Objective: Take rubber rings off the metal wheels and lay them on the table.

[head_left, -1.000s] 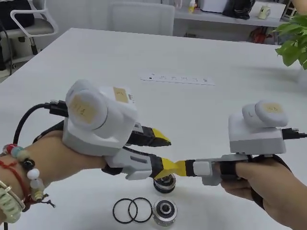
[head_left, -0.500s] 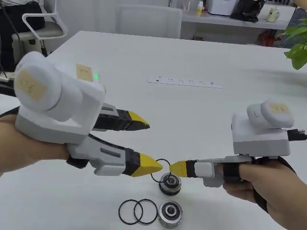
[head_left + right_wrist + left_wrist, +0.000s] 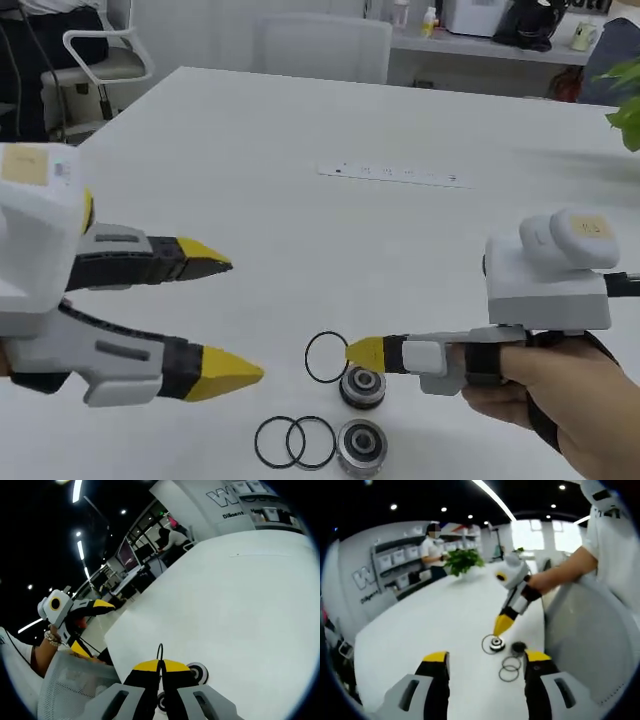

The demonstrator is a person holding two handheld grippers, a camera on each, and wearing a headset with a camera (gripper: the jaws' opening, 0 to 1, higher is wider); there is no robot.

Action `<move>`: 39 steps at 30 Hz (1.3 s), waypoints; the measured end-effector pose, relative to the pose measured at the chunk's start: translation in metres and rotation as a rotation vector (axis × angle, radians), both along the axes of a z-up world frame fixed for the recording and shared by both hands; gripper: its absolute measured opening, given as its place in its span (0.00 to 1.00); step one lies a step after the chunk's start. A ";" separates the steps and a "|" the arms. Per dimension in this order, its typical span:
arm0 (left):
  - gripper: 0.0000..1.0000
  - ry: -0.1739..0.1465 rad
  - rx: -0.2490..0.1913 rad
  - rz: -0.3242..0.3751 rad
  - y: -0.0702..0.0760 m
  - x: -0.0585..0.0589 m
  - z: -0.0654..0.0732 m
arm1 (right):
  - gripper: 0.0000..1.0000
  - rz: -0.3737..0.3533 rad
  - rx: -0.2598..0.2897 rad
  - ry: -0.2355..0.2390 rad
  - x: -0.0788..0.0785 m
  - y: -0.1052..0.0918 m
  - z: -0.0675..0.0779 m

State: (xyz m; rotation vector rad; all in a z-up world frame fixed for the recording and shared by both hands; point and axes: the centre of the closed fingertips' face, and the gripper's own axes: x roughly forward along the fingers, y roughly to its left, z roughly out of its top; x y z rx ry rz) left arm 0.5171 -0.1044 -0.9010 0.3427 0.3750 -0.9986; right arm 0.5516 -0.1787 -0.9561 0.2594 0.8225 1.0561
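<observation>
Hand (image 3: 565, 400) at the right holds the right tool (image 3: 352, 352) level and low over the table (image 3: 330, 230), pointing left. Its jaws are pressed together on a thin rubber ring (image 3: 307, 358) at the left side of the farther wheel (image 3: 362, 386); whether ring and wheel touch, I cannot tell. The left tool (image 3: 245, 319) is held higher at the left, pointing right, jaws wide apart and gripping nothing. 2 loose rings (image 3: 289, 441) lie overlapping on the table just beside the nearer wheel (image 3: 360, 445).
</observation>
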 end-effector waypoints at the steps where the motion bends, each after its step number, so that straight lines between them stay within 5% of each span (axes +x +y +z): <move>1: 0.62 0.017 -0.007 0.026 0.005 -0.002 -0.004 | 0.00 0.003 0.002 -0.001 -0.001 0.001 0.000; 12: 0.70 0.069 -0.011 0.125 0.034 -0.022 -0.027 | 0.00 0.026 0.014 0.012 -0.007 0.007 0.001; 22: 0.71 0.112 0.003 0.146 0.034 -0.034 -0.045 | 0.00 0.049 0.028 0.015 -0.012 0.015 0.004; 39: 0.75 0.145 0.002 0.138 0.026 -0.042 -0.054 | 0.00 0.135 0.049 0.052 -0.034 0.034 -0.002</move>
